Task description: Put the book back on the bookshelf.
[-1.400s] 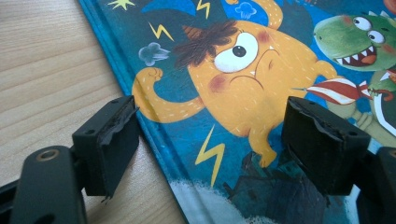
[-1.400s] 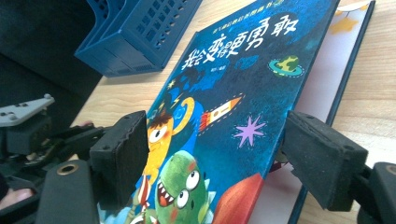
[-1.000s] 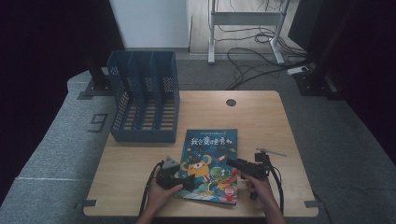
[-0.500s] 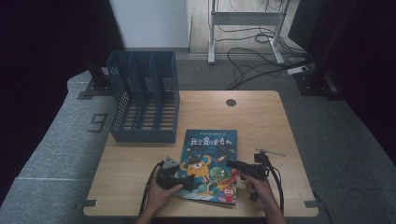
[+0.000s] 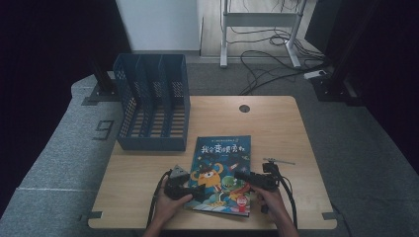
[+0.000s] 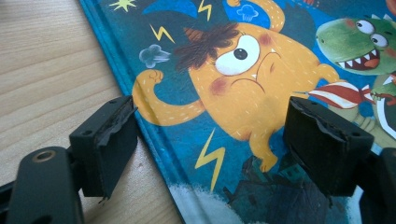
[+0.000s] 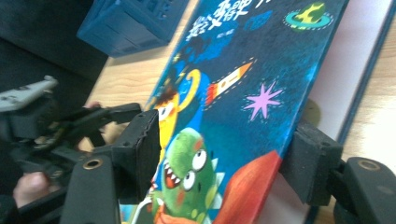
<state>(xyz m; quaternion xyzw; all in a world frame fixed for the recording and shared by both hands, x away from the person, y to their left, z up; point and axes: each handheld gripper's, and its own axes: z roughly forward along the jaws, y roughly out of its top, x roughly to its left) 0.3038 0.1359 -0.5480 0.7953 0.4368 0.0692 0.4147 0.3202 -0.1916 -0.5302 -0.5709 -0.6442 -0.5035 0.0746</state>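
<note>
We see little change from before: left gripper (image 5: pixel 197 190) still open over the book's (image 5: pixel 225 158) spine edge, right gripper (image 5: pixel 242 176) open astride the lifted cover.

book (image 5: pixel 223 168) near corner: hidden under the right gripper (image 5: pixel 247 177)
book title: too small to read
file rack (image 7: pixel 135 21): cut off by the top edge, beyond the book

The book (image 5: pixel 222 173) lies on the table (image 5: pixel 276 128) near the front edge, rack (image 5: pixel 150 101) behind it to the left. Left gripper (image 5: pixel 195 190) and right gripper (image 5: pixel 242 176) sit at the book's front corners.
</note>
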